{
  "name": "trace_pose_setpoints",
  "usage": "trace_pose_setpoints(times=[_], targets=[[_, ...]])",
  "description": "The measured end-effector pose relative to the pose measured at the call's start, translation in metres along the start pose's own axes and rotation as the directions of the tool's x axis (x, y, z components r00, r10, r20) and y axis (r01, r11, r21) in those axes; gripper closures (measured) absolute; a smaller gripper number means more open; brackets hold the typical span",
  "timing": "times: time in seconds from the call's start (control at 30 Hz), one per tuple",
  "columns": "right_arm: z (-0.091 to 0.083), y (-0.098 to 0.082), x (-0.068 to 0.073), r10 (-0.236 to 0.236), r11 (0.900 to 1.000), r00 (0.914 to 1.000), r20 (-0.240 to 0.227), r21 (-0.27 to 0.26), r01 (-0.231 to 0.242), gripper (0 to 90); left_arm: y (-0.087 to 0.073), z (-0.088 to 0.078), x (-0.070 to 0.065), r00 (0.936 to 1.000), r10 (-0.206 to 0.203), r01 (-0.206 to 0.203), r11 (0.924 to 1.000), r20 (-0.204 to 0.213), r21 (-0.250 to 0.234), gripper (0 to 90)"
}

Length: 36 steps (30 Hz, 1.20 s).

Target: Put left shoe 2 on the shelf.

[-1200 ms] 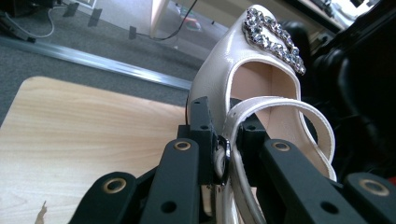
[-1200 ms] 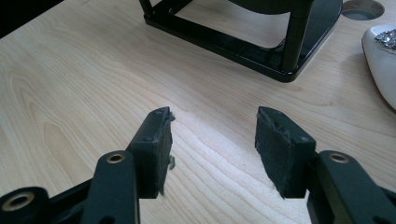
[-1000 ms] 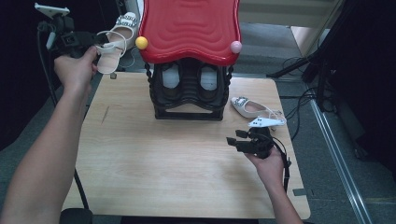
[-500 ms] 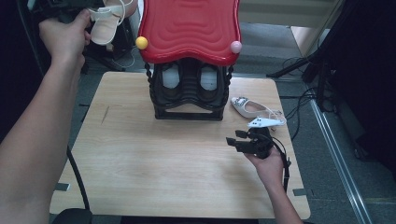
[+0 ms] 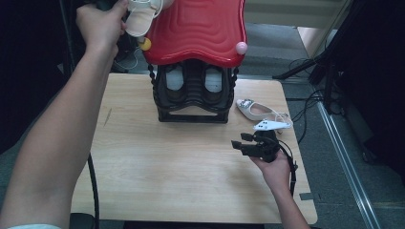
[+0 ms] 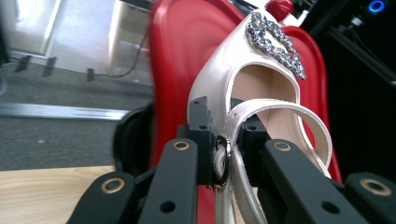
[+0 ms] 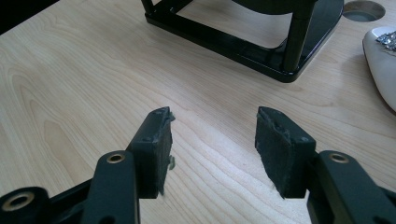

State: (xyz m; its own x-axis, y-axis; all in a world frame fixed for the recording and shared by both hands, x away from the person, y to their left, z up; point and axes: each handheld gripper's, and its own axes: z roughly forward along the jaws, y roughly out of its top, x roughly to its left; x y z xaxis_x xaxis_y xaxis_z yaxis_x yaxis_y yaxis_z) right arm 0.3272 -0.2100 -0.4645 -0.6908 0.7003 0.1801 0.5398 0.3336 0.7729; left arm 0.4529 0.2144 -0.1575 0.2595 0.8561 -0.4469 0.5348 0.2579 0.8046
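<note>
Two sandals: one cream sandal [image 6: 254,100] clamped at its strap in left gripper [image 6: 227,154], held high beside red rack top [image 5: 196,31]; second sandal [image 5: 260,111] on bench [image 5: 143,162]. Right gripper [image 7: 212,140] spread apart, holding nothing, low over bench.

A cream leather open-toe sandal [image 6: 233,88] carries a silver rhinestone buckle [image 6: 275,42]. Behind it, the glossy red plastic wavy roof [image 5: 196,33] bears rippled ridges, a yellow knob [image 5: 145,44] and a pink knob [image 5: 241,47]. Beneath it stands a black rack [image 5: 191,95] on the pale wood-grain counter [image 5: 167,162].
</note>
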Motion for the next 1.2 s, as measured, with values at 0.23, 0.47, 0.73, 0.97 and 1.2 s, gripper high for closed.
trace_pose_setpoints(times=[0.23, 0.47, 0.73, 0.97, 1.2], targets=[[-0.001, 0.0, 0.001, -0.001, 1.0, 1.0, -0.005, -0.003, 0.001, 46.9, -0.005, 0.024, -0.011, 0.9999, -0.01, 0.01, 0.9998, 0.001, 0.017, 81.1], [-0.001, 0.0, 0.0, 0.0, 1.0, 1.0, -0.005, -0.003, 0.0, 46.8, -0.016, 0.042, -0.017, 0.9999, -0.012, 0.012, 0.9998, 0.005, 0.016, 80.9], [-0.002, 0.0, 0.0, 0.003, 1.0, 1.0, -0.003, -0.001, -0.003, 46.8, -0.026, 0.051, -0.013, 0.9997, -0.025, 0.025, 0.9997, 0.004, 0.002, 80.1], [-0.001, 0.0, 0.0, -0.005, 1.0, 1.0, -0.005, -0.002, 0.005, 46.9, -0.029, 0.051, -0.012, 0.9999, -0.011, 0.011, 0.9999, 0.004, -0.006, 79.4], [0.0, 0.0, 0.001, -0.002, 1.0, 1.0, -0.005, 0.004, 0.002, 46.9, -0.031, 0.049, -0.013, 0.9997, 0.011, -0.011, 0.9999, 0.02, 0.007, 71.9]])
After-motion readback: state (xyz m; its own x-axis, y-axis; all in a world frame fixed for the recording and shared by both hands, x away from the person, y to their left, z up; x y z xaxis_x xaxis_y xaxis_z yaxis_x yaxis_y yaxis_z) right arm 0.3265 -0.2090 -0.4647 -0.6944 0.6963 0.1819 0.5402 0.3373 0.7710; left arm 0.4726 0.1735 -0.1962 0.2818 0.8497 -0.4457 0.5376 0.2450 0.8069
